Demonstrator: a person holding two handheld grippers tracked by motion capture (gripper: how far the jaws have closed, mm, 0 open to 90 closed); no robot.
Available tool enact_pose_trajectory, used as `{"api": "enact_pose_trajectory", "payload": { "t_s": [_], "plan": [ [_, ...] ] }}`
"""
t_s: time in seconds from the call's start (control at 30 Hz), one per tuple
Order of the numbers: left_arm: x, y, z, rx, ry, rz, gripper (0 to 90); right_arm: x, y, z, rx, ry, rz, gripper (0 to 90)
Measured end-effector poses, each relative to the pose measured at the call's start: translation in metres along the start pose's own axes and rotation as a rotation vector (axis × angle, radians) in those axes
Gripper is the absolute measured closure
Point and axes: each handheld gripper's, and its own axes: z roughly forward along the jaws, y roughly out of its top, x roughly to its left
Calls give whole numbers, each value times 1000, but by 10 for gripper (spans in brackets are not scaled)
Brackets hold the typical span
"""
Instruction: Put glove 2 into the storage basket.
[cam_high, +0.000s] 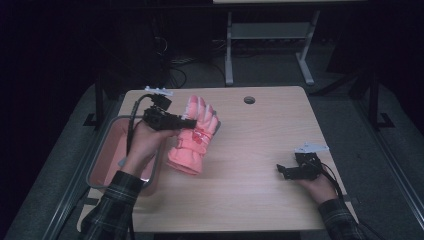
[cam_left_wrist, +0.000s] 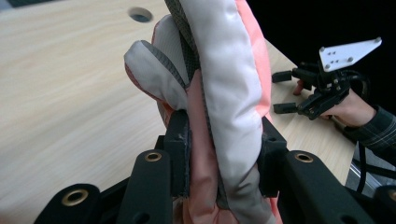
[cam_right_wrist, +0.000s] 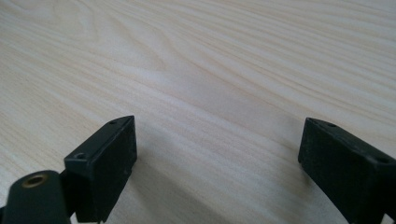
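My left jaws (cam_left_wrist: 219, 154) pinch the glove (cam_high: 192, 135) mid-palm, lifted near the worktop's (cam_high: 260, 145) left edge beside the bin (cam_high: 107, 145), right jaws (cam_high: 282, 170) wide and empty; slick padding could slip free.

Light wood-grain table (cam_high: 250, 150), rectangular with rounded corners, occupying the centre of the high view; a round cable hole (cam_high: 249, 100) sits near its far edge, upper centre of the frame. A pink glove (cam_high: 192, 137) is at centre left, its cuff end touching the surface; whether the rest rests on the wood cannot be told. A pink bin (cam_high: 107, 155) with a grey rim sits at the left edge
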Motion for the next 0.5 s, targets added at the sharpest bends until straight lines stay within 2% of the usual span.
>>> {"api": "enact_pose_trajectory", "payload": {
  "t_s": [0.27,0.5],
  "plan": [
    [20,4,-62,-38,64,-48,650,0,0,0,-2,-6,6,114],
    [46,-14,-101,-49,126,-100,650,0,0,0,-1,-7,6,114]
  ]
}}
